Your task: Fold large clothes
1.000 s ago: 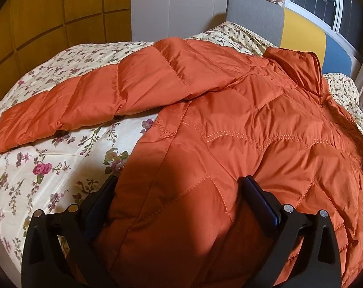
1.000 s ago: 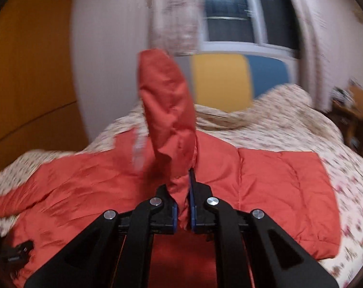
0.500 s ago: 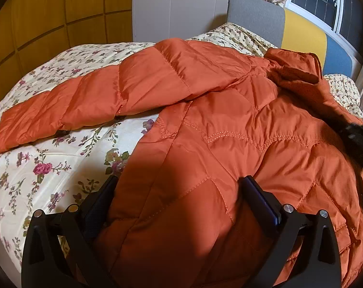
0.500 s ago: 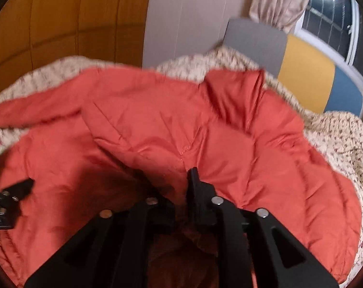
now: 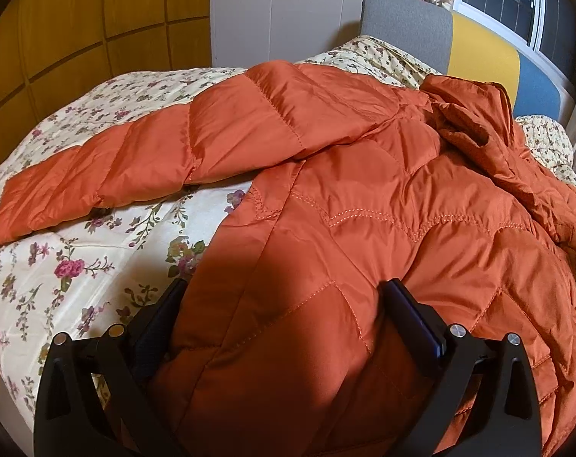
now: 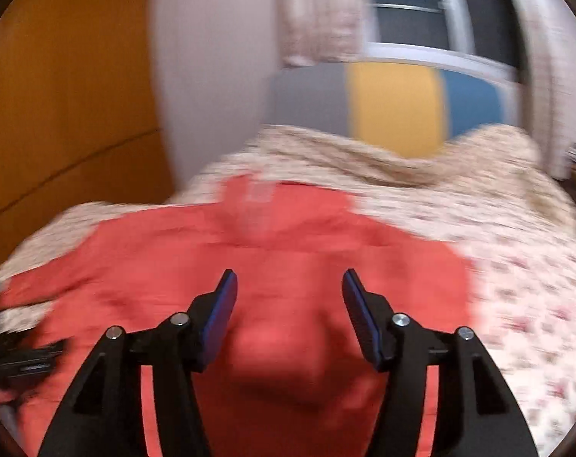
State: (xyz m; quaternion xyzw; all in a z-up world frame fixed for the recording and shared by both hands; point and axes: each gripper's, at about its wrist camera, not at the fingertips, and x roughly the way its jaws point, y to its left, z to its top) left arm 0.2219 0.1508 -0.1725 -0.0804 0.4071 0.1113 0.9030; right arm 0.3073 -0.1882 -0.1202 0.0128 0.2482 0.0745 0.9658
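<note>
My left gripper (image 5: 284, 297) is standing wide apart, straddling a puffed fold of the orange jacket (image 5: 364, 198) lying on the floral bed (image 5: 78, 266), though whether the pads are pressing it I cannot tell. My right gripper (image 6: 288, 289) has just been opening, jaws now parted with nothing between them, hovering over the jacket. Right view is smearing badly; the jacket's right edge is running out of the left view.

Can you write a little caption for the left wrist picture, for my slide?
Left gripper straddling the hem of an orange puffy jacket spread on a flowery bedspread.
</note>
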